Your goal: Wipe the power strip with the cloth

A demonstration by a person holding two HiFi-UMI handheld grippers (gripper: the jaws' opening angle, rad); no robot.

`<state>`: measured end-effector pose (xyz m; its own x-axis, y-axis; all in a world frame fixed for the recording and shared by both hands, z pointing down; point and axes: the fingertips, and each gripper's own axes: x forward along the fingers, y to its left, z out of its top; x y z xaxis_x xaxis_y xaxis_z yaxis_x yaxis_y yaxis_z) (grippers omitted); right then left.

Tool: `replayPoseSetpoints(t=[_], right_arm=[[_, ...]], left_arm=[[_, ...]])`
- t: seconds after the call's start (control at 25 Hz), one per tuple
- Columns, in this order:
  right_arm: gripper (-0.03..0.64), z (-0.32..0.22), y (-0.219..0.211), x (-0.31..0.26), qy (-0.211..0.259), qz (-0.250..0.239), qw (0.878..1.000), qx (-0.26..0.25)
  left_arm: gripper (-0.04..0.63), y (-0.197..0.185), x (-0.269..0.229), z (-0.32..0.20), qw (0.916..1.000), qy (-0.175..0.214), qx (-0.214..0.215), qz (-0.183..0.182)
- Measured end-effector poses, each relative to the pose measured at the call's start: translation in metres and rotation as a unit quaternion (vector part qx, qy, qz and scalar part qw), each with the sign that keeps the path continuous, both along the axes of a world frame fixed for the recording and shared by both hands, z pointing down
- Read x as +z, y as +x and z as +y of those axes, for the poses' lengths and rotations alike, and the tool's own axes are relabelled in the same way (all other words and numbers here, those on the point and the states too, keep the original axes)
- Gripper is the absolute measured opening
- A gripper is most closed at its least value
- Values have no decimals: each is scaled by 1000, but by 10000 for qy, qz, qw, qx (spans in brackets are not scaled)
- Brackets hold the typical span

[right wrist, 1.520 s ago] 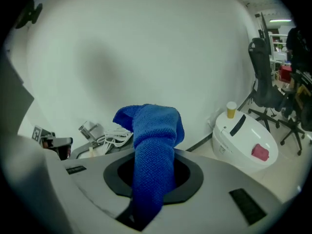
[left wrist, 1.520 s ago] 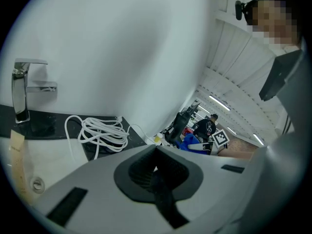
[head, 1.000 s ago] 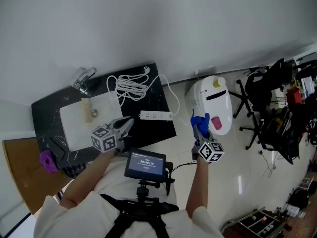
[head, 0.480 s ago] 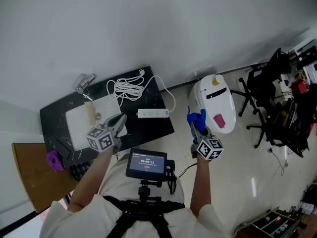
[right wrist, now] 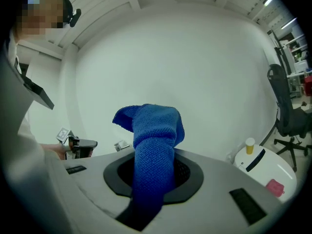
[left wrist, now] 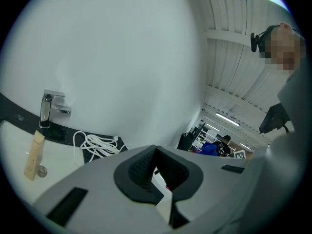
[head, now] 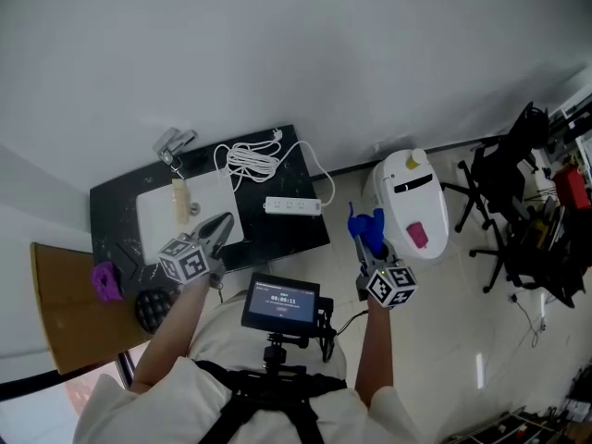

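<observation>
**Right gripper** [right wrist: 152, 182]: jaws were closed tight on a blue cloth [right wrist: 155, 130], pinched low down. The free end stood up past the tips in a rolled, folded-over bundle. Nothing else was between the jaws.

**Left gripper** [left wrist: 155, 152]: jaws were drawn together with the tips meeting and held nothing.

**Power strip** [head: 293, 205]: white, and lay flat on the black counter [head: 298, 239].
- It lay ahead of both pairs of jaws and between them: ahead-left of the right jaws, ahead-right of the left jaws.
- Its long axis ran crosswise to the line of both grippers, left to right, with a slight tilt.
- Its cord [head: 252, 160] left the end nearer the right jaws, looped away, and finished in a loose coil beyond the left jaws.
- Neither gripper touched the strip, and both stood about equally near it.
- The right jaws hung off the counter's edge, over the floor.

**Judgement:** the cloth would have to travel forward and leftward to land on the cord end. It would then stroke along the long axis toward the left jaws. The left gripper seemed placed to steady the opposite end.

**Further out:**
- A white sink [head: 162, 222] lay beside the left jaws, to their left.
- A bottle [head: 180, 201] lay in the sink.
- A tap [head: 174, 142] stood beyond the sink.
- A white bin [head: 413, 202] stood on the floor, just right of the right jaws.
</observation>
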<state>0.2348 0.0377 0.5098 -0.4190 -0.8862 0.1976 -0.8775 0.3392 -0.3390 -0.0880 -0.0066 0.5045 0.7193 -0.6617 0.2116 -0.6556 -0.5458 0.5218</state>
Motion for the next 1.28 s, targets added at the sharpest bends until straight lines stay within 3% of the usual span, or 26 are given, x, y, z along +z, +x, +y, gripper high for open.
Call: replayPoseSetpoints(t=[0.4, 0.72, 0.88, 1.08, 1.28], right_arm=[[84, 101, -6, -10, 154, -45, 9989, -438], [83, 183, 2, 12, 15, -79, 9980, -619], [83, 217, -2, 24, -66, -141, 9977, -662], [84, 245, -14, 37, -188, -201, 9978, -600], [84, 264, -42, 45, -286, -133, 9987, -399]], left_arm=[[3, 10, 5, 92, 9995, -16, -281, -131], [3, 13, 5, 177, 9990, -15, -441, -54], [3, 8, 10, 215, 9984, -1, -538, -191], [3, -3, 18, 235, 9978, -57, -588, -303], [3, -25, 25, 236, 9992, -38, -397, -68]])
